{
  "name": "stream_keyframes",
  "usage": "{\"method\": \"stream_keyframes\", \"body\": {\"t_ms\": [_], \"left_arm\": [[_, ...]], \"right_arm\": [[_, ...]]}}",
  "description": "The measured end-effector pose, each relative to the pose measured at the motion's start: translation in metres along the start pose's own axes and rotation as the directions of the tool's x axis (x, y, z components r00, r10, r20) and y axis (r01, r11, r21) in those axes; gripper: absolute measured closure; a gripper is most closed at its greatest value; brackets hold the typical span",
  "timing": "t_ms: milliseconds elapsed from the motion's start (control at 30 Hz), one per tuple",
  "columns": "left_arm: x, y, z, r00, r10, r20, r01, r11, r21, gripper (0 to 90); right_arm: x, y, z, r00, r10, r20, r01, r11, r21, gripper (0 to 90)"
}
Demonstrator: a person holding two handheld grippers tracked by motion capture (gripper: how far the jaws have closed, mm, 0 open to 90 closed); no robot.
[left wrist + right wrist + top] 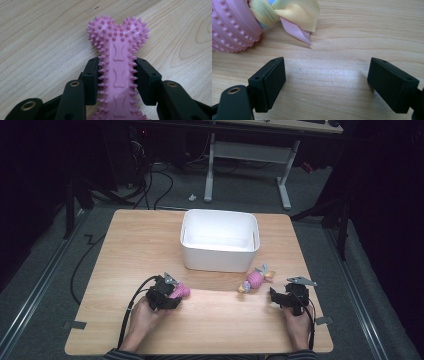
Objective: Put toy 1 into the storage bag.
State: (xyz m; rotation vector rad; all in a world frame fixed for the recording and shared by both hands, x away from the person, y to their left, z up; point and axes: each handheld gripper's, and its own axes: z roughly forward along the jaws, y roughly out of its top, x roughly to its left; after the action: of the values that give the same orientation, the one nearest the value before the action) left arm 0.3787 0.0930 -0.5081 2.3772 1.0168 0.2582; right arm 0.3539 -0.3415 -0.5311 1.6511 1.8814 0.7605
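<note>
The left claw (117, 82) is clenched on the shaft of the pink spiky bone toy (117, 50), which lies flat on the tabletop (215, 320) at the near left. The right claw (327, 82) rests released, nothing between its jaws, just short of the pink ribbed toy with cloth ends (255, 280). The grasp looks made; the next move likely calls for lifting the bone clear and carrying it over the rim of the white bin (220, 257) behind.
</note>
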Motion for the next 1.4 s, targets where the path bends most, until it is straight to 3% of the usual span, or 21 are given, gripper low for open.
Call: {"method": "stream_keyframes", "body": {"t_ms": [233,467,633,1167,1400], "left_arm": [[-0.001,0.002,-0.003,0.9999,0.015,-0.001,-0.015,0.9999,-0.001,58.2],[0.004,0.006,-0.018,0.9992,-0.016,0.036,0.018,0.9987,-0.049,58.3],[0.005,0.012,-0.026,0.9995,-0.007,0.031,0.009,0.9982,-0.059,58.3],[0.013,0.05,-0.072,0.9986,0.013,0.052,-0.006,0.991,-0.134,58.5],[0.016,0.059,-0.078,0.9978,0.011,0.065,-0.002,0.9904,-0.138,58.6]], "right_arm": [[0.0,0.0,0.0,1.0,0.002,0.0,-0.002,1.0,0.001,15.0],[0.0,0.0,0.0,1.0,-0.001,-0.003,0.001,1.0,0.001,15.0],[0.0,0.0,0.0,1.0,-0.002,-0.003,0.002,1.0,0.001,15.0],[0.0,0.001,0.0,0.9999,-0.011,-0.008,0.011,1.0,0.001,15.0],[0.0,0.001,0.0,0.9999,-0.012,-0.008,0.012,1.0,0.0,15.0]]}}
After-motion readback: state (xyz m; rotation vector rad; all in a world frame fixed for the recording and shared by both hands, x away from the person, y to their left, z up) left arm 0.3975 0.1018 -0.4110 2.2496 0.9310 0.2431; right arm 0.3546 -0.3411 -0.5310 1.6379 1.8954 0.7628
